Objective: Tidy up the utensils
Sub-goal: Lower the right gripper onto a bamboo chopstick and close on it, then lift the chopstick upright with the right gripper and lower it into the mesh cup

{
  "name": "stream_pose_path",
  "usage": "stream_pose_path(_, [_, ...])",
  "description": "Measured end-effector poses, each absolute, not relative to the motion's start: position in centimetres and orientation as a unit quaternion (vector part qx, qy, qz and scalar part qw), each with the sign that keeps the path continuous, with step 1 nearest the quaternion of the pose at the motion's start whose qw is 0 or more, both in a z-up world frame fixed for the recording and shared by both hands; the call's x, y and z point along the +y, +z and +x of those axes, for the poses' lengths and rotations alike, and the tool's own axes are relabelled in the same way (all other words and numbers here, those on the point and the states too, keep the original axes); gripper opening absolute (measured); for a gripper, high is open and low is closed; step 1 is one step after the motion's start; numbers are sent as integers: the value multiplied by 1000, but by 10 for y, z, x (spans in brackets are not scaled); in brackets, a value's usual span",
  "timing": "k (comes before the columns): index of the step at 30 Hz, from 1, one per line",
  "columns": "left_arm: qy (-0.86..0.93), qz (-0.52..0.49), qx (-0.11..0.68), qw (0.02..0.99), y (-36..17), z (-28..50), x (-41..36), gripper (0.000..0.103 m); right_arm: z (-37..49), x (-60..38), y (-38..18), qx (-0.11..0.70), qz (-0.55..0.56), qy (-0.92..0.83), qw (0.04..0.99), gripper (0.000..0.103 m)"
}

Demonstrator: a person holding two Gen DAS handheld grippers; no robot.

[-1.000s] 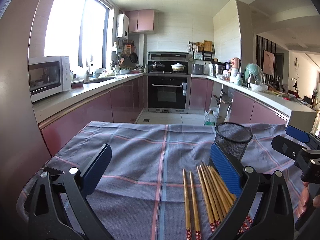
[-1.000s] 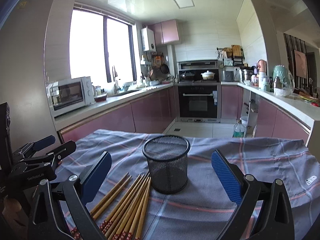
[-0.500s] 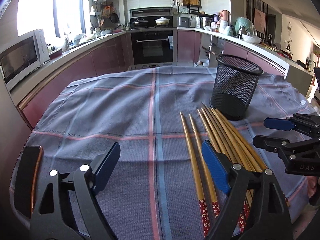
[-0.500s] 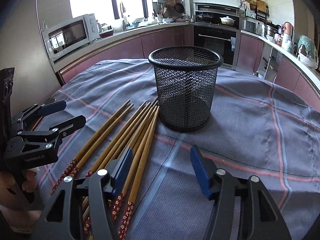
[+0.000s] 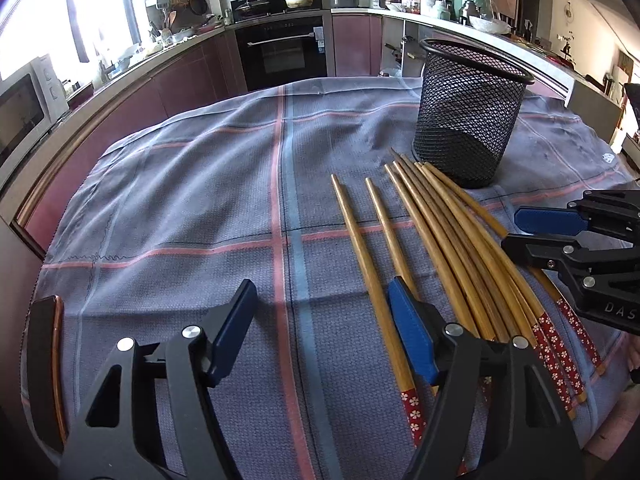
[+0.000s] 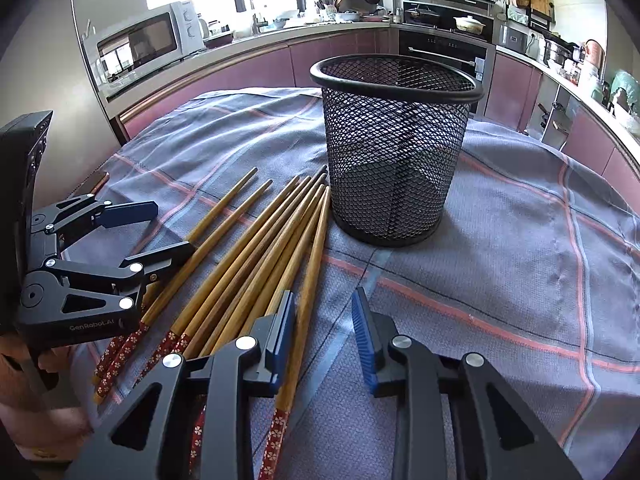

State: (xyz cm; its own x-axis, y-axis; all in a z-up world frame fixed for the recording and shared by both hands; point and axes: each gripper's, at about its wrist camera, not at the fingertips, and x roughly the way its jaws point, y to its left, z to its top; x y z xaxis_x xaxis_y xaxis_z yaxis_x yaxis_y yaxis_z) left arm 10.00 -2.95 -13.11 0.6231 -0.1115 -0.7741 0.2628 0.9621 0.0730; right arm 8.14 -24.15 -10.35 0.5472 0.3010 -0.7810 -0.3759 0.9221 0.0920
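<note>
Over the chopsticks (image 6: 256, 256), right tool (image 6: 324, 332) low, parted, left tool (image 5: 320, 320) wide

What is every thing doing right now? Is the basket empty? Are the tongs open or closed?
Mesh basket: upright on the cloth, empty.
Chopsticks: lying flat on the cloth, tips toward the basket, none picked up.
Left tongs: open, holding nothing, low over the cloth.
Right tongs: open, holding nothing, around the rightmost chopstick.
Checked cloth: spread out, a bit wrinkled.
Oven: door shut.
</note>
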Motion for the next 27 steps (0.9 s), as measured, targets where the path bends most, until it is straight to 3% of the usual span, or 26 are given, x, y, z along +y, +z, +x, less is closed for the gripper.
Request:
stream_pose_path(4, [-115,81,427,893,-133,107,-31,57,89,-234,-104,437,-53,190,877,25])
stream_pose_path(9, [-127,68,431,891,-134,110,-32,45,93,-231,-104,443,-53,199,873,8])
stream_pose_path(11, [-128,61,432,890,-134,110,-31,41,94,-232,-105,444,-46,199,873,7])
stream_pose_path(18, [-127,29,440,889,-130,106,-24,12,90,-240,-95,431,-16,219,875,6])
stream_pose_path(27, [-137,-3,425,895,-110,97,-10,8,79,-253,-61,385,5,244,890,6])
